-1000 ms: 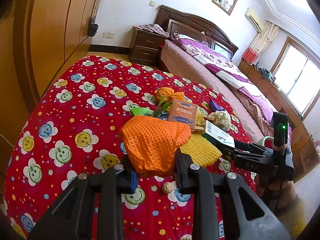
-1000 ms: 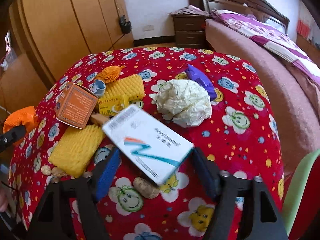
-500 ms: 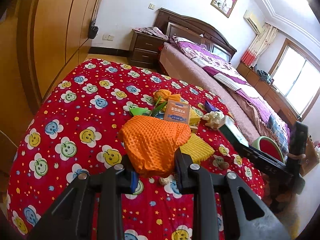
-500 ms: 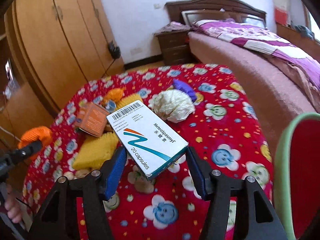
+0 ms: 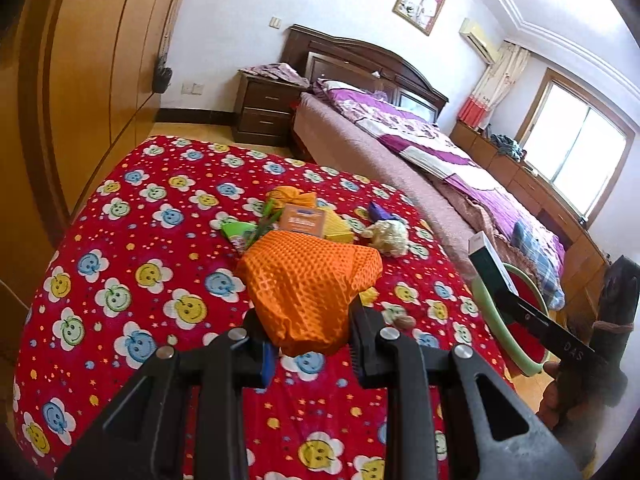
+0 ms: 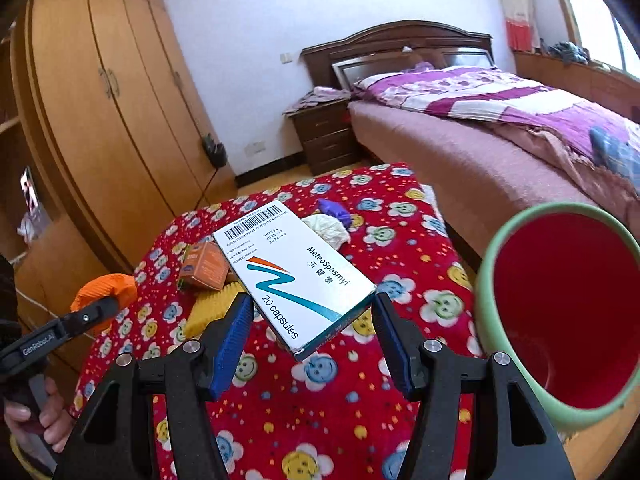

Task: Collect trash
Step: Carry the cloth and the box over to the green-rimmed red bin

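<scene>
My left gripper (image 5: 310, 320) is shut on an orange foam net (image 5: 308, 280) and holds it above the red smiley-flower tablecloth (image 5: 140, 280). The right wrist view shows that net (image 6: 108, 288) at the far left. My right gripper (image 6: 312, 312) is shut on a white medicine box (image 6: 296, 272), tilted in the air near the table's right edge. Close on its right stands a red bin with a green rim (image 6: 486, 280), its mouth facing me. In the left wrist view the box (image 5: 490, 264) hangs just over the bin's rim (image 5: 492, 320).
An orange carton (image 5: 302, 222), yellow foam net (image 5: 338, 228), crumpled white paper (image 5: 390, 234), purple wrapper (image 5: 378, 212), green wrapper (image 5: 238, 230) and a nut (image 5: 404, 322) lie on the table. A bed (image 6: 460, 160) stands behind, a wardrobe (image 6: 100, 120) at the left.
My right gripper has lifted the medicine box off the pile and swung it right, up to the bin. The left gripper has risen slightly with the orange net.
</scene>
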### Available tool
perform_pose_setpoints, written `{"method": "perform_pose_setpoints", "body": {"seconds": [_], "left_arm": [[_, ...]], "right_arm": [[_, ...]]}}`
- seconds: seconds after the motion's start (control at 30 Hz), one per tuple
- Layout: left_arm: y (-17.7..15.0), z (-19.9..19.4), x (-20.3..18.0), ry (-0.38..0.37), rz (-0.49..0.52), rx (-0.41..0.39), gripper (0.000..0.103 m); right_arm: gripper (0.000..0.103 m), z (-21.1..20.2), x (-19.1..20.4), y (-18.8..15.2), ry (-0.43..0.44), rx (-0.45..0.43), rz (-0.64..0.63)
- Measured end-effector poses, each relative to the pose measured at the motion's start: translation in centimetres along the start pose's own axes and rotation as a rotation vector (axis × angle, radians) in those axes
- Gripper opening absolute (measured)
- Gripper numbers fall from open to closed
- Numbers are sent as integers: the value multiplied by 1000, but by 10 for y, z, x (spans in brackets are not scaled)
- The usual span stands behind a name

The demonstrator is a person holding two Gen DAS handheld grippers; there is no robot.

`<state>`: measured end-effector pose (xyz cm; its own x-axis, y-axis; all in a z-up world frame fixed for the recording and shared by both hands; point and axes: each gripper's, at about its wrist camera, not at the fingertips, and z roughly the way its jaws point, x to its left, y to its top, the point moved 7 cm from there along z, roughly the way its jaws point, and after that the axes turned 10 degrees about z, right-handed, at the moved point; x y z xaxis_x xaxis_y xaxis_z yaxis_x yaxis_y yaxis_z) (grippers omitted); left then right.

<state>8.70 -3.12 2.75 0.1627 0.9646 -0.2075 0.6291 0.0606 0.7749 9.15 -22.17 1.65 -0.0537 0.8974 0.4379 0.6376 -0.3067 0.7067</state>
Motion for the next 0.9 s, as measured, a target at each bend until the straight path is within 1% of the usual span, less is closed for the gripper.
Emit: {"method": "perform_pose_setpoints", "body": {"seconds": [0.13,0.33,0.53,0.77,0.9], "left_arm": [[1,0,-13,-25,26,2,28],[3,7,-42,-75,69,9,28],[3,23,-78,-138,121,36,28],[5,42,-122,-207,185,72,28],[8,52,-148,-228,233,79,28]], "right_arm": [[63,-15,-12,-1,-12,-20,34],[63,-40,-33,-2,-61,-67,58],[63,-61,-56,-1,-132,-119,76],[63,-75,-84,-4,-180,-139,124],[63,-80,-102,-3,-198,-144,157]]}}
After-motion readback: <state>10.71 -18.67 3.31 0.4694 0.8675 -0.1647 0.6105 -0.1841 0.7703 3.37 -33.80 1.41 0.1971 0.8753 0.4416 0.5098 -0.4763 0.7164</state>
